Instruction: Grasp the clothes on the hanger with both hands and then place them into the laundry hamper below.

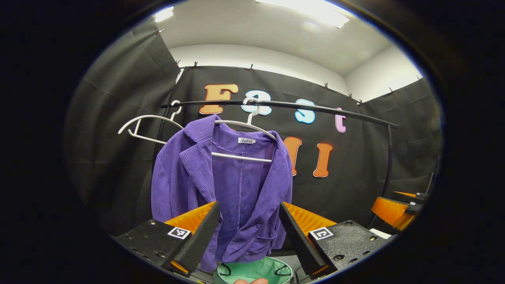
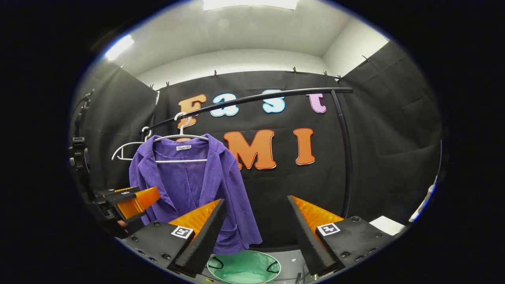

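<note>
Open air lies between the spread left tool (image 1: 248, 232) and the purple corduroy jacket (image 1: 229, 185) at twelve o'clock. The black rail (image 1: 284, 105) bars the way above, an empty white hanger (image 1: 146, 126) juts at ten o'clock, and the green hamper (image 1: 254, 271) gapes unobstructed at six.

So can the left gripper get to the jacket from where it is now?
Probably yes. The left gripper is open and aimed at the jacket, with nothing between them; the hamper sits below, out of the way.

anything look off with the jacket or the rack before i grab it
The purple jacket hangs lopsided: one shoulder has slid off the white hanger, whose arm shows bare. An empty hanger hangs beside it. Nothing looks damaged.
</note>
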`<state>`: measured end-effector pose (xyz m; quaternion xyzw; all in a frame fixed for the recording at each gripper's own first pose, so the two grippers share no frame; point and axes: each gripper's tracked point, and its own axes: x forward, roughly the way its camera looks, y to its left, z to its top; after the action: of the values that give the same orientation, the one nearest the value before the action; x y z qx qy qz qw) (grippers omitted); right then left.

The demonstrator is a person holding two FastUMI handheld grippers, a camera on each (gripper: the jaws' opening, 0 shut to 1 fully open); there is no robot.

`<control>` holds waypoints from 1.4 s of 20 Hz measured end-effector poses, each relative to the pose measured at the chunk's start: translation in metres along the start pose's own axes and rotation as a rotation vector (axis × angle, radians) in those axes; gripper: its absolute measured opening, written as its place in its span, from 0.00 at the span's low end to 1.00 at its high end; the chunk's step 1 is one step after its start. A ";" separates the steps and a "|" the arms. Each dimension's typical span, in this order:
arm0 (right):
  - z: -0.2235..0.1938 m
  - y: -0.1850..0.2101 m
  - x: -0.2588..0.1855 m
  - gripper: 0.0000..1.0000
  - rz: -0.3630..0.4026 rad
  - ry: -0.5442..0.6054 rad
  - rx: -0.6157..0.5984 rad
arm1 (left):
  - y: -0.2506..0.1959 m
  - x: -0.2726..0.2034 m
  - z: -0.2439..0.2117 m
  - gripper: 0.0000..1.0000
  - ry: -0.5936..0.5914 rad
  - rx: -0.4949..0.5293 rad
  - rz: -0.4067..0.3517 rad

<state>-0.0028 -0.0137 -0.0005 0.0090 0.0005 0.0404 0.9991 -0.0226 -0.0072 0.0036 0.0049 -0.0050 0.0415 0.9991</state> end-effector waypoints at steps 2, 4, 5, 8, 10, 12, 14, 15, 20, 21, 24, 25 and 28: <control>-0.003 0.002 0.007 0.98 0.031 0.006 -0.005 | 0.002 -0.003 0.005 0.95 -0.016 0.039 0.024; -0.002 0.005 0.014 0.99 0.062 -0.003 -0.003 | 0.004 -0.005 0.011 0.90 -0.037 0.108 0.043; -0.003 0.005 0.019 0.99 0.074 -0.007 -0.004 | 0.004 -0.006 0.005 0.95 -0.023 0.130 0.048; -0.013 0.011 0.043 0.96 0.083 0.011 0.000 | 0.005 0.000 -0.012 0.95 0.032 0.130 0.050; -0.013 0.017 0.060 0.99 0.077 0.011 0.006 | 0.007 0.011 -0.019 0.95 0.032 0.137 0.035; -0.011 0.023 0.080 0.99 0.060 0.002 -0.007 | 0.008 0.027 -0.022 0.94 0.032 0.140 0.013; -0.010 0.039 0.105 0.99 0.066 -0.012 -0.014 | 0.011 0.045 -0.021 0.95 0.003 0.119 -0.018; -0.014 0.050 0.120 0.99 0.077 -0.003 -0.013 | 0.014 0.051 -0.021 0.94 -0.002 0.117 -0.029; -0.041 0.123 0.188 1.00 0.172 0.063 0.058 | 0.051 0.069 -0.034 0.95 0.009 0.071 -0.017; -0.045 0.133 0.200 1.00 0.177 0.071 0.055 | 0.062 0.070 -0.035 0.91 0.010 0.071 0.003; -0.066 0.155 0.235 1.00 0.173 0.110 0.040 | 0.085 0.078 -0.036 0.95 0.017 0.086 0.062; -0.073 0.160 0.245 1.00 0.175 0.124 0.041 | 0.092 0.078 -0.035 0.90 0.015 0.091 0.091; -0.096 0.155 0.276 0.93 0.173 0.144 0.040 | 0.103 0.071 -0.030 0.97 -0.003 0.103 0.203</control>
<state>0.2601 0.1644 -0.0934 0.0262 0.0721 0.1269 0.9889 0.0401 0.1017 -0.0247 0.0557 -0.0046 0.1429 0.9882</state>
